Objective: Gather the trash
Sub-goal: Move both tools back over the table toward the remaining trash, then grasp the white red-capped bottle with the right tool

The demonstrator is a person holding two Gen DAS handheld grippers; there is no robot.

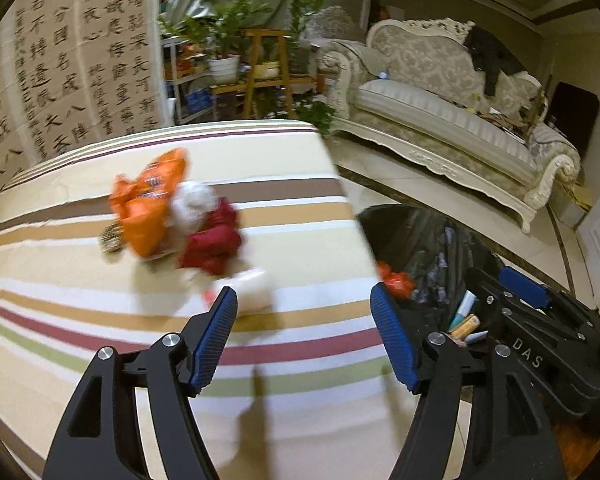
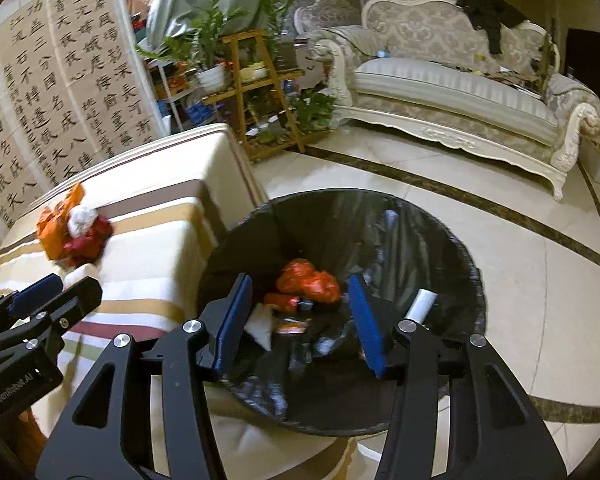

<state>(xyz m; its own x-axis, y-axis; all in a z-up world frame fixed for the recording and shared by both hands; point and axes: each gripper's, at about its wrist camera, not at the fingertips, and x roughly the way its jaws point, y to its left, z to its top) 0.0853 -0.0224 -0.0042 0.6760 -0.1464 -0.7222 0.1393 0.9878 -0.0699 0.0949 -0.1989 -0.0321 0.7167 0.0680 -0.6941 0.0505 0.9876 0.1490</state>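
Note:
A pile of trash lies on the striped table [image 1: 100,320]: an orange wrapper [image 1: 150,200], a white crumpled wad [image 1: 194,200], a dark red wrapper [image 1: 212,244] and a pale piece [image 1: 252,286] nearest me. My left gripper [image 1: 304,300] is open and empty, just short of the pale piece. My right gripper [image 2: 298,284] is open and empty above the black-lined trash bin [image 2: 452,248], which holds a red-orange wrapper [image 2: 308,282], a white scrap [image 2: 260,326] and a white tube [image 2: 420,304]. The pile also shows in the right wrist view [image 2: 74,232].
The bin [image 1: 412,236] stands on the tiled floor against the table's right edge. A cream sofa [image 2: 460,96] lines the far wall. A wooden plant stand [image 2: 260,92] with potted plants is behind the table. A calligraphy screen [image 1: 60,80] is at left.

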